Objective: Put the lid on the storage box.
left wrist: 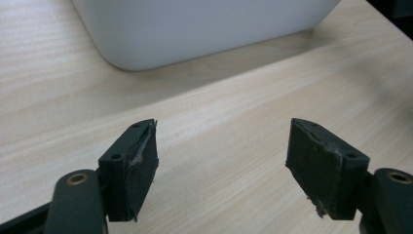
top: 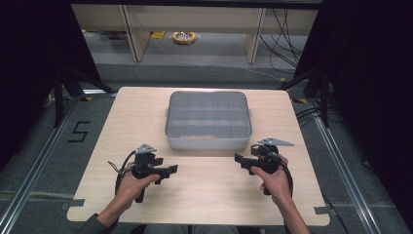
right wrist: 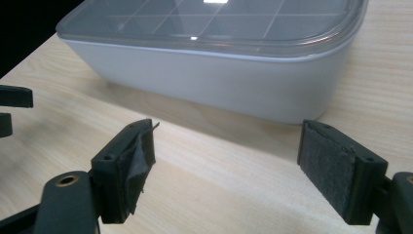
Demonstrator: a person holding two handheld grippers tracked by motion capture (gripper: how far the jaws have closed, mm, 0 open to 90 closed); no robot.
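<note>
A white box (top: 208, 141) with a clear lid over several compartments sits at the middle of the wooden table (top: 146, 112). My left gripper (top: 170, 169) is held near the front left of the box, jaws pointing right, open with nothing between them. In the left gripper view the left gripper (left wrist: 224, 127) faces a lower corner of the box (left wrist: 195, 29) over bare wood. My right gripper (top: 240, 161) is at the box's front right, jaws pointing left. The right gripper (right wrist: 229, 129) is open and empty, with the box (right wrist: 219, 83) a short way ahead and its lid (right wrist: 219, 24) closed.
The other gripper's black jaw tips (right wrist: 13, 97) show at the left edge of the right gripper view. Beyond the table lie grey floor with a black "5" mark (top: 79, 131), wooden shelf legs (top: 134, 34), a yellow roll (top: 184, 37) and cables (top: 287, 39).
</note>
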